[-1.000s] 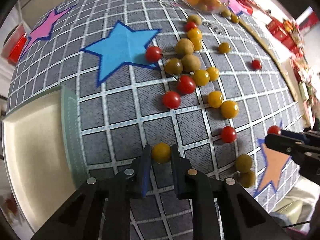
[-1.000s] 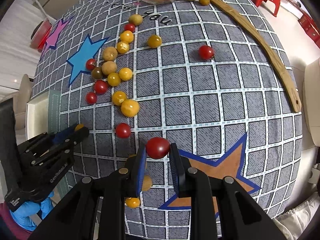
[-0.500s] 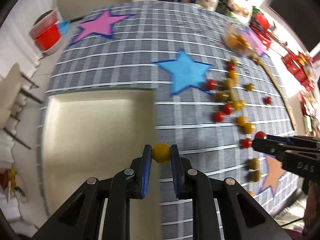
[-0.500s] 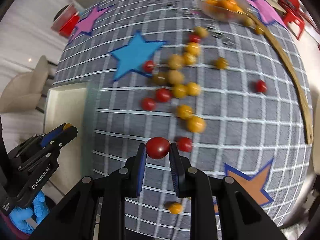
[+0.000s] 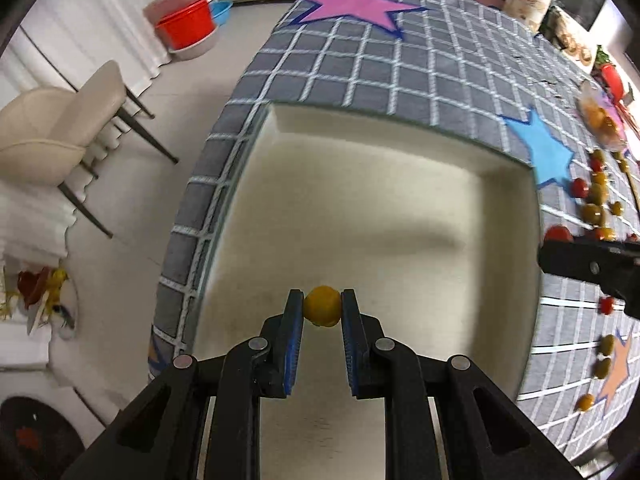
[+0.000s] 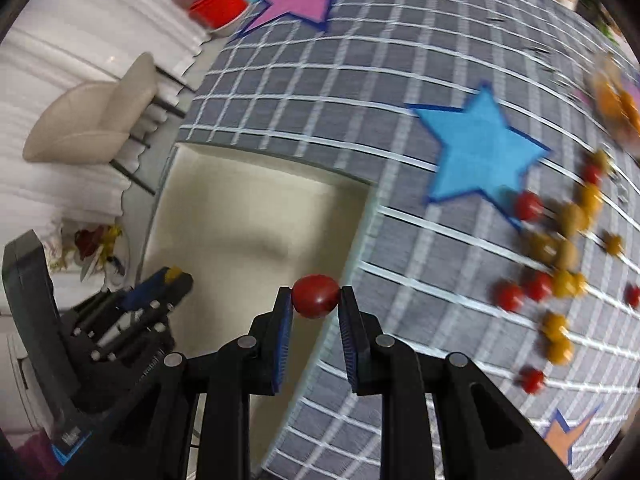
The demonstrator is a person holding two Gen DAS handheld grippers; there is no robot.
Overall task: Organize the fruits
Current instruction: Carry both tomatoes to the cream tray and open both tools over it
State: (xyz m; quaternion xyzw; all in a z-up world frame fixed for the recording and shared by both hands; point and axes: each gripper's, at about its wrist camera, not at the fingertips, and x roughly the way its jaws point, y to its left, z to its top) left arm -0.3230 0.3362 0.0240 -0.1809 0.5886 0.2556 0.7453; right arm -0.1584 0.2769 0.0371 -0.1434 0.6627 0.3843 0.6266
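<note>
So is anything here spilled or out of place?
Yes: small red and yellow fruits lie scattered loose across the checked tablecloth, while the cream tray looks bare. Each gripper carries one: left gripper a yellow fruit, right gripper a red fruit.

left gripper (image 5: pixel 322 307): jaws closed on yellow fruit (image 5: pixel 322 306), pinched between blue pads, raised | right gripper (image 6: pixel 314 298): jaws closed on red tomato (image 6: pixel 314 295), pinched at fingertips, raised | both grippers side by side, level
</note>
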